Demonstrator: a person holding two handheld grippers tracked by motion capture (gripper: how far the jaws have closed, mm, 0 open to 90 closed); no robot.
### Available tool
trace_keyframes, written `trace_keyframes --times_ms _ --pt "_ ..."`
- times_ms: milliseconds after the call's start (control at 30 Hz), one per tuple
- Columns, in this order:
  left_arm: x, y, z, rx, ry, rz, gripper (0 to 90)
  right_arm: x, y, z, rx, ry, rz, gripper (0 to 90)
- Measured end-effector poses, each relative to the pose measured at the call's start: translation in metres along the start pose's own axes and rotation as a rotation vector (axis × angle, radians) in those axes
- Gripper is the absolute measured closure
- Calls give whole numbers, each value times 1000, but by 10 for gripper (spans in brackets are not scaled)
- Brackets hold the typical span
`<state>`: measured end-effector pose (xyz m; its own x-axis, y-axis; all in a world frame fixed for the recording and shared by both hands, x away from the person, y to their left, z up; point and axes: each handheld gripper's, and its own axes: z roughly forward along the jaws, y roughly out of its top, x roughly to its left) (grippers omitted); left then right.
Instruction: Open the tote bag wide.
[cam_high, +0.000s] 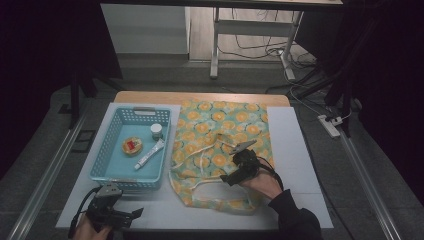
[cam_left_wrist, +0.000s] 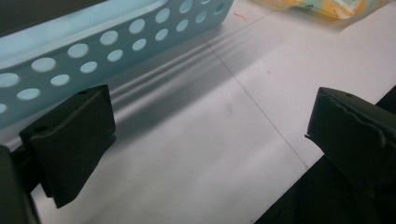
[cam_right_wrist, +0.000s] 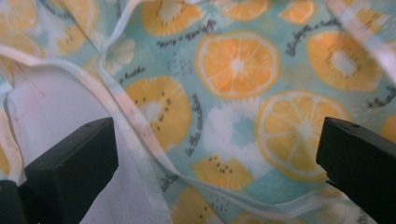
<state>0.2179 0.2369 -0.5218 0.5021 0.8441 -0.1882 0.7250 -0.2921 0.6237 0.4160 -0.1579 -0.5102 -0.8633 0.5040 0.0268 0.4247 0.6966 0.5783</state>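
Observation:
A cloth bag (cam_high: 220, 135) printed with orange slices on a mint ground lies spread on the white mat, its handle loops (cam_high: 212, 192) toward the near edge. My right gripper (cam_high: 231, 176) hovers low over the bag's near right part, jaws wide apart with nothing between them; its own view looks down on the bag's fabric (cam_right_wrist: 233, 93) and a strap (cam_right_wrist: 140, 126). My left gripper (cam_high: 134, 214) rests at the near left corner of the mat, open and empty, with the blue basket's perforated wall (cam_left_wrist: 93, 51) just beyond it.
The light blue basket (cam_high: 111, 150) at the left holds a small white-capped jar (cam_high: 156, 130), a round tin with a red label (cam_high: 132, 145) and a white tube (cam_high: 149, 154). Bare white mat (cam_high: 295, 150) runs along the right. Table legs and cables stand beyond.

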Motion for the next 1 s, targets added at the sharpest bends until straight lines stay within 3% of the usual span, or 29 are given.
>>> trace_keyframes --times_ms 367,567,767,833,1000 --pt "0 0 0 -1 1 4 13 0 -4 10 67 -47 -23 27" --pt "-1 0 0 0 1 5 13 -1 2 12 49 -67 -16 60" --pt "-1 0 0 0 1 5 13 5 10 21 46 -75 -49 74" --pt "-1 0 0 0 2 7 13 6 12 22 37 -76 -50 104" --pt "-1 0 0 2 2 7 13 1 15 23 7 -56 -45 286"
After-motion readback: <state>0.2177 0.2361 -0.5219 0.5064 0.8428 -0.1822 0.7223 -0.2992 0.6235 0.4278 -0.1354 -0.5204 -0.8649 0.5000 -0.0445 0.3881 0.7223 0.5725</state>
